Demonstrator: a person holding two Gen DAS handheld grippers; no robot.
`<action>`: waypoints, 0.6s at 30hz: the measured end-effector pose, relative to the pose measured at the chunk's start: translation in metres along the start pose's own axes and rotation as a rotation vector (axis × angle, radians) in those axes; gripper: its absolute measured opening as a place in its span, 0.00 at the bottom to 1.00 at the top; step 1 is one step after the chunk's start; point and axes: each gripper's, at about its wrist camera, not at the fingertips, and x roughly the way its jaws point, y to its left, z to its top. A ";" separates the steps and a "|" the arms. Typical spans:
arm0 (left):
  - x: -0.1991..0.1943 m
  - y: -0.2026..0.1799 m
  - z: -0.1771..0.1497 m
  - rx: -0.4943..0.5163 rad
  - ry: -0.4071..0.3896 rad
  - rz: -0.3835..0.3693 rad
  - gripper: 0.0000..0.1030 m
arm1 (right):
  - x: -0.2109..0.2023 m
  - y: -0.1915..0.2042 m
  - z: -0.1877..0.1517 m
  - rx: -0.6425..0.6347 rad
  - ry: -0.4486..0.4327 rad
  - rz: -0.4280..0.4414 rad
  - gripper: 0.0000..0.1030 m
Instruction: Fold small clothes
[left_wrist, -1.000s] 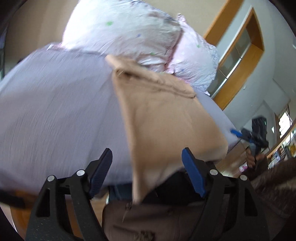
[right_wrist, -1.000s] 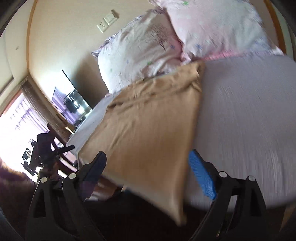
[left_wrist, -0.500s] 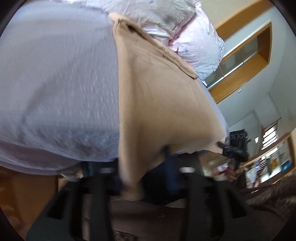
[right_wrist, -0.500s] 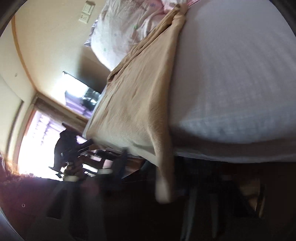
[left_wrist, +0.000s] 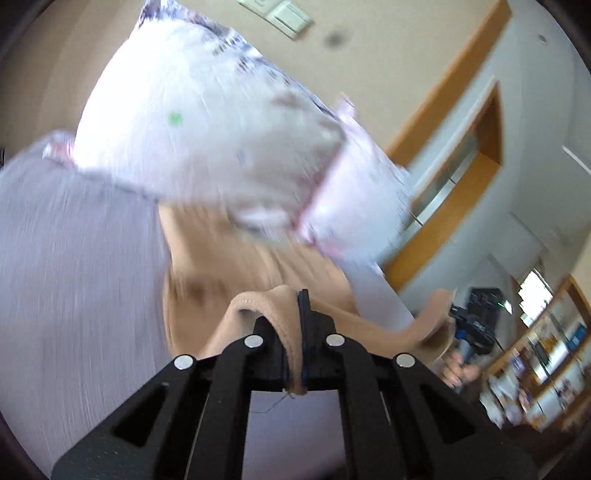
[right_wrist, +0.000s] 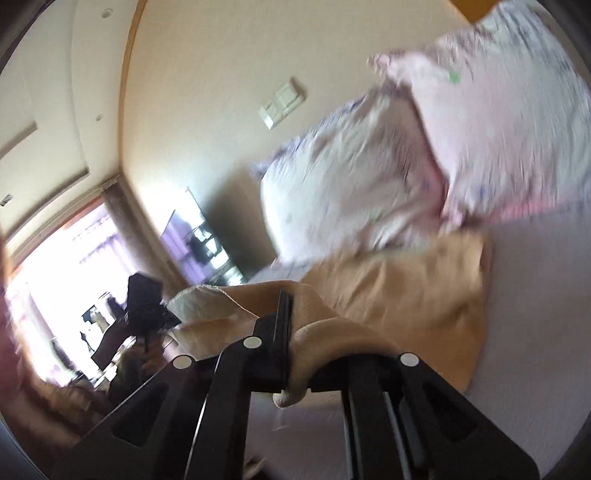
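Note:
A tan garment (left_wrist: 229, 258) lies on the pale lilac bed sheet (left_wrist: 74, 258), its far end against the pillows. My left gripper (left_wrist: 299, 325) is shut on the garment's near edge and holds it lifted above the sheet. In the right wrist view the same garment (right_wrist: 406, 306) stretches toward the pillows. My right gripper (right_wrist: 290, 325) is shut on another part of its near edge, also lifted. The other gripper (left_wrist: 476, 321) shows at the right of the left wrist view, and at the left of the right wrist view (right_wrist: 142, 306).
Two white and pink patterned pillows (left_wrist: 207, 136) (right_wrist: 480, 140) lie at the head of the bed against a beige wall. A wooden-framed window (left_wrist: 454, 199) is to the right. A TV (right_wrist: 195, 240) and a bright window (right_wrist: 55, 288) are at the left.
Both grippers were open at the bed's edge around the hanging garment hem. They have shut on it and lifted it up over the bed toward the pillows.

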 end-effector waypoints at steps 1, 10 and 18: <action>0.016 0.007 0.015 -0.011 -0.013 0.029 0.04 | 0.018 -0.011 0.014 0.016 -0.008 -0.035 0.07; 0.179 0.115 0.061 -0.265 0.187 0.264 0.04 | 0.166 -0.170 0.024 0.364 0.233 -0.494 0.07; 0.142 0.140 0.064 -0.447 0.094 0.183 0.48 | 0.155 -0.159 0.051 0.334 0.016 -0.381 0.99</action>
